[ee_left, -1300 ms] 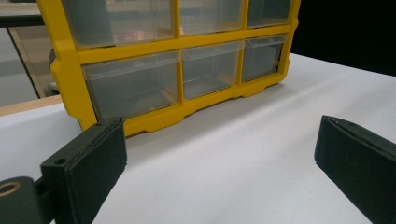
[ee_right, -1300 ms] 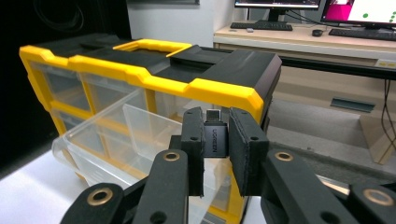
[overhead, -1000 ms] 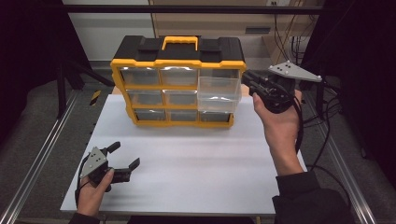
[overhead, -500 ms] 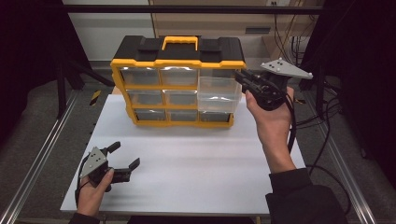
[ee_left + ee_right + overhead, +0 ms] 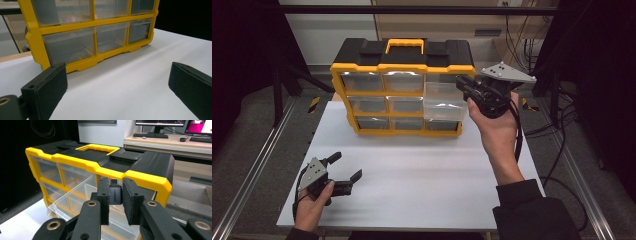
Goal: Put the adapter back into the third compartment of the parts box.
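**Adapter held just above the pulled-out drawer**

A yellow-and-black plastic parts organiser with clear drawers (image 5: 399, 87) stands upright at the far edge of the white table surface (image 5: 422, 175). Its front shows three rows of three drawers, nine in all. One of them, the clear plastic drawer at the right of the middle row (image 5: 443, 101), is pulled out toward the person; the other eight sit flush.

The right gripper (image 5: 466, 86) is raised at the organiser's right end, level with its upper rows, and points in toward the open drawer. In the right gripper view its two black jaws are clamped on a small dark grey rectangular adapter with a metal plug end (image 5: 115, 192). The adapter stands with its long axis along the jaws and its plug tip toward the cabinet. The open drawer lies directly below and slightly ahead of it, so the coming move looks like a short drop down and forward over the drawer's rim.

The left gripper (image 5: 346, 168) rests low on the near left of the table, well apart from the organiser, jaws spread wide with nothing between them. The right hand is by far the nearer to the drawer.

Count: one organiser, nine drawers, one open, one adapter, two grippers.
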`<control>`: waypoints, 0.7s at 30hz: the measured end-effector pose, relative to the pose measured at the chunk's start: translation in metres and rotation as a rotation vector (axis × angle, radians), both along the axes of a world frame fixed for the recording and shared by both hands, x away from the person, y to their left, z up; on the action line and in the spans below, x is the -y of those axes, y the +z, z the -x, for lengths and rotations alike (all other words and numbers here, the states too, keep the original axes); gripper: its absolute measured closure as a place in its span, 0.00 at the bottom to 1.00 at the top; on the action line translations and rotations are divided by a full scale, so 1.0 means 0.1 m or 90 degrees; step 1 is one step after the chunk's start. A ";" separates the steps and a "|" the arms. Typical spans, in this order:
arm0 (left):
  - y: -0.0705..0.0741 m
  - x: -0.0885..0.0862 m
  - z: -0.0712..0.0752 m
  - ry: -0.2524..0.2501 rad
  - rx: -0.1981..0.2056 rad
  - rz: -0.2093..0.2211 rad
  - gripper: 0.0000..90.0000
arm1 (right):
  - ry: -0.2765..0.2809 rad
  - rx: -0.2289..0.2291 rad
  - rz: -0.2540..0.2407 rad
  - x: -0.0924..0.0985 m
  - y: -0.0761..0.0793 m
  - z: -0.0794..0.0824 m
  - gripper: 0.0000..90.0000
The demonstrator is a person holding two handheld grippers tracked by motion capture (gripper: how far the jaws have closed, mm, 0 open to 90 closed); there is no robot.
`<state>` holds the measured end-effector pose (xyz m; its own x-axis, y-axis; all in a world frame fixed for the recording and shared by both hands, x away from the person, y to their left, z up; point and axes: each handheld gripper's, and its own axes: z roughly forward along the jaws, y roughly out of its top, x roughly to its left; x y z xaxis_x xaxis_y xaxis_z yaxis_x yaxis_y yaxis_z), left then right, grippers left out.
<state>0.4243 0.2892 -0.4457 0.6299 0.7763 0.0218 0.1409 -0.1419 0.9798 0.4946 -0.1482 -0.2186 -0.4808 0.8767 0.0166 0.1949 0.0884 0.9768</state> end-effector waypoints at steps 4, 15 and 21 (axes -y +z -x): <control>0.00 0.00 0.00 0.000 0.001 0.001 0.02 | 0.003 -0.003 0.002 -0.02 -0.01 -0.01 0.85; 0.00 0.00 0.00 -0.001 0.002 0.001 0.02 | 0.010 -0.008 0.006 -0.07 -0.03 -0.03 0.85; 0.00 0.00 0.00 -0.001 0.002 0.001 0.02 | 0.015 -0.013 0.010 -0.09 -0.05 -0.04 0.85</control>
<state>0.4241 0.2894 -0.4454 0.6315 0.7751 0.0222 0.1379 -0.1405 0.9804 0.4986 -0.1392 -0.2240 -0.5006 0.8656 0.0122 0.2124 0.1091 0.9711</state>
